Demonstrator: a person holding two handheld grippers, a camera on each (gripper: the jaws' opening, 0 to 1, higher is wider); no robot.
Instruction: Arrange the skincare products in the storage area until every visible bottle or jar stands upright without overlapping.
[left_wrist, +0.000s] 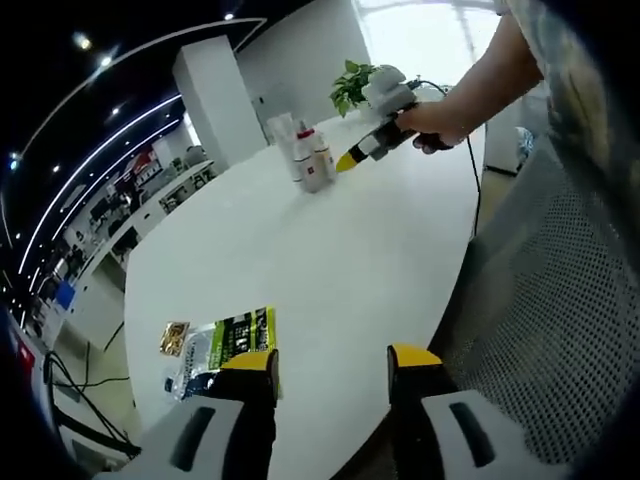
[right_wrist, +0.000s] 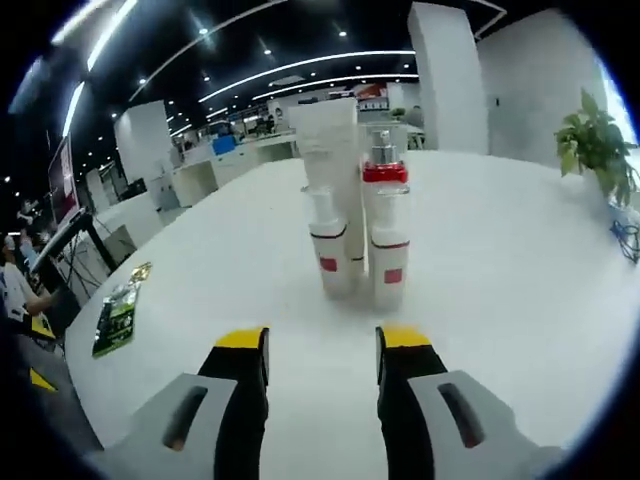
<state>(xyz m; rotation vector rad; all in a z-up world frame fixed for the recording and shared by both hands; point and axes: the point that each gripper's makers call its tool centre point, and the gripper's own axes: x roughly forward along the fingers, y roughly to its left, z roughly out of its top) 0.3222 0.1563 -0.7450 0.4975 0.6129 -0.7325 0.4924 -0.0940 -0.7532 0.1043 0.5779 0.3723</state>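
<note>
Right gripper (right_wrist: 312, 352): jaws spread, empty, facing our upright bottles (right_wrist: 355, 225) mid-table (right_wrist: 520, 290). Left gripper (left_wrist: 330, 365): spread, empty. We judge bottles light, rigid, slippery, tippy; pinch mid-body.

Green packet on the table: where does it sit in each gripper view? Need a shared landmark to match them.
Left gripper view: green packet lies low and left of centre on the white table, just above the left tool's left jaw.
Right gripper view: green packet lies at the far left, near the table edge.
Shared landmark: the cluster of white bottles, standing upright.
</note>
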